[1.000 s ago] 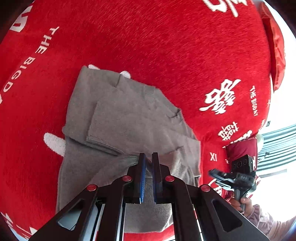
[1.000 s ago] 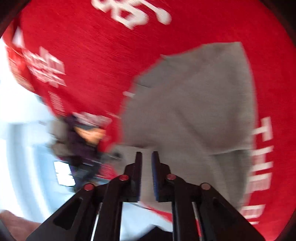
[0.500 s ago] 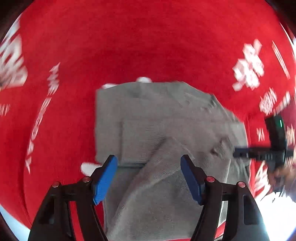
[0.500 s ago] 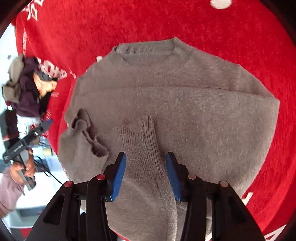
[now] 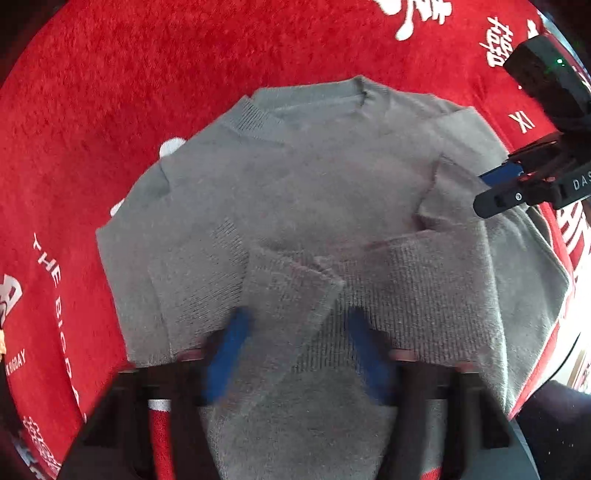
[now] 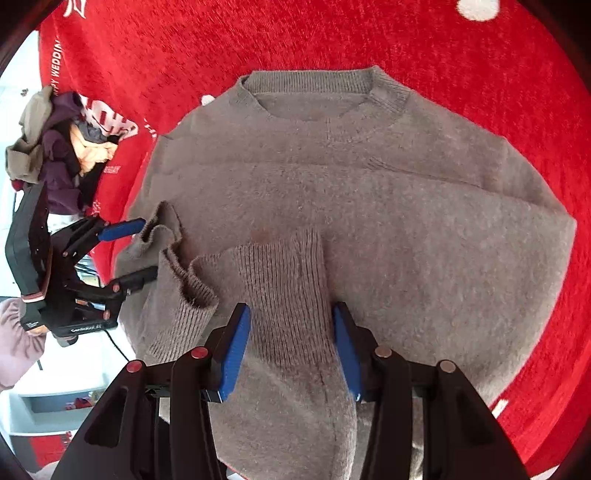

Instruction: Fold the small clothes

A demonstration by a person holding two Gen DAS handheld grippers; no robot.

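A: Lying flat on the red cloth (image 6: 155,33), collar toward the far edge, a grey sweater (image 6: 388,206) is seen with both sleeves already brought in across the chest.

B: And the cuffs?

A: One ribbed cuff (image 6: 284,280) is laid over the middle of the body; the other sleeve end (image 6: 173,258) is rumpled and half-raised at the sweater's edge, not smoothed down.

B: So the sleeve stage is judged nearly done?

A: Nearly. The body itself is not yet folded over, and that loose cuff is thought to need flattening first.

B: The tongs?

A: The right tongs (image 6: 291,347) are released, spread wide on either side of the ribbed cuff, nothing gripped. The left tongs (image 5: 295,350) are blurred in their own view, but are shown parted and empty, beside the rumpled sleeve end.

B: Anything else noted?

A: A faint brownish spot on the chest, a soft fuzzy knit, and a pile of other clothes (image 6: 59,147) at the cloth's edge.
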